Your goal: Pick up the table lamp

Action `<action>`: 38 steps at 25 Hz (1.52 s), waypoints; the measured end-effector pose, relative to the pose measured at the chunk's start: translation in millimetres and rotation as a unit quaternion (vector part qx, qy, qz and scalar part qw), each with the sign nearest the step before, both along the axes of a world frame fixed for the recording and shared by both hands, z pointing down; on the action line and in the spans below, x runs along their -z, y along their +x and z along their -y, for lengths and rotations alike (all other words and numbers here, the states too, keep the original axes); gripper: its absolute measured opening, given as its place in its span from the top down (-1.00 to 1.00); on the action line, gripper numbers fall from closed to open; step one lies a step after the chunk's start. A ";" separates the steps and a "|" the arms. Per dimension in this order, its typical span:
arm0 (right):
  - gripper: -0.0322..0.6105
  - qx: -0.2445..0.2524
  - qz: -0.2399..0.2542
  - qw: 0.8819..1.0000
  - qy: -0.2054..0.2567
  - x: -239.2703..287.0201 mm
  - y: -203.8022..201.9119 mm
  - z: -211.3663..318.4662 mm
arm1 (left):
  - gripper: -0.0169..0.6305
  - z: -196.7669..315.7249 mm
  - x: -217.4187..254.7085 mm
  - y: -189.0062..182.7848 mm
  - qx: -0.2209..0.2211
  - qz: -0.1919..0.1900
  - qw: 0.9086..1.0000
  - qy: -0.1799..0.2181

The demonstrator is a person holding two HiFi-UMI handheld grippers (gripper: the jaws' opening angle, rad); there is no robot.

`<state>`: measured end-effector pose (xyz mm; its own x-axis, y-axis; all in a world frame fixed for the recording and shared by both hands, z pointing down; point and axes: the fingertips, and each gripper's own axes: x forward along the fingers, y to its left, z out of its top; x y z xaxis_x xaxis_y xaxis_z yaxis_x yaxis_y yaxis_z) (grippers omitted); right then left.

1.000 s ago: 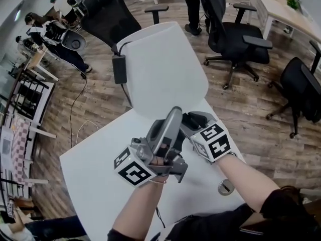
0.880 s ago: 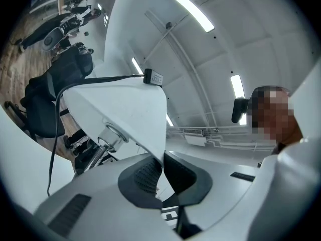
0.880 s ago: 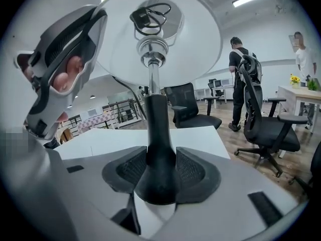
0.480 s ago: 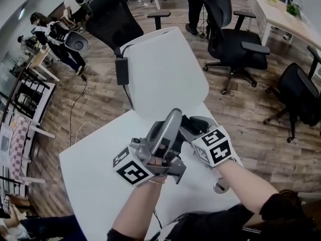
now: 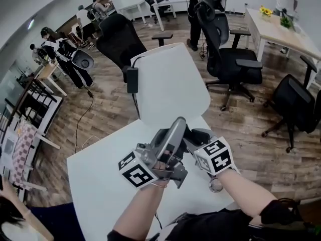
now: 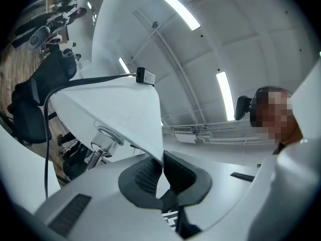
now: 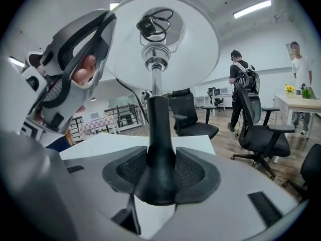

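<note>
Step in hand: I'd judge the lift is under way, with the table lamp (image 5: 170,84) gripped by both tools above the white table (image 5: 100,185).
Left gripper (image 6: 161,172): jaws almost together, pinching the thin lower edge of the white shade (image 6: 115,109).
Right gripper (image 7: 160,169): jaws held fairly wide by the black stem (image 7: 159,129), pads pressing on its flared foot from both sides.
Lamp position: over the table's far side, just ahead of both grippers; I can't tell for sure whether the foot is off the tabletop.
Long axis: along the stem, close to upright, with the shade on top and its wide mouth facing down.
Cord (image 6: 90,79): black, draped off the shade's left side.
Next move: raise both hands together, so the pinched shade isn't bent or pulled against the stem.
</note>
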<state>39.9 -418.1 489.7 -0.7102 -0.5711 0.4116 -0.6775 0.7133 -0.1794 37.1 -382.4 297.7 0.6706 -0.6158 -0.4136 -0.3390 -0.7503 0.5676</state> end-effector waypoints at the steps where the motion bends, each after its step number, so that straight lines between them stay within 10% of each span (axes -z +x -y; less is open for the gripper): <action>1: 0.32 -0.001 0.002 1.000 0.005 7.6 2.8 -3.6 | 0.89 -4.6 7.4 3.0 -0.001 0.002 1.000 0.005; 18: 0.32 -0.018 0.036 0.991 0.127 123.1 24.1 -76.9 | 0.90 -120.6 109.0 31.4 -0.027 0.019 0.989 0.142; 38: 0.32 0.017 0.069 0.982 0.174 179.2 -75.6 -176.6 | 0.90 -237.7 152.1 -63.9 -0.044 0.003 0.981 0.190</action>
<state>-35.7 -241.5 310.5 -0.7661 -0.6357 0.0945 -0.6392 0.7690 -0.0086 -26.8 -144.8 145.6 0.7179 -0.3573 -0.5974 -0.2654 -0.9339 0.2396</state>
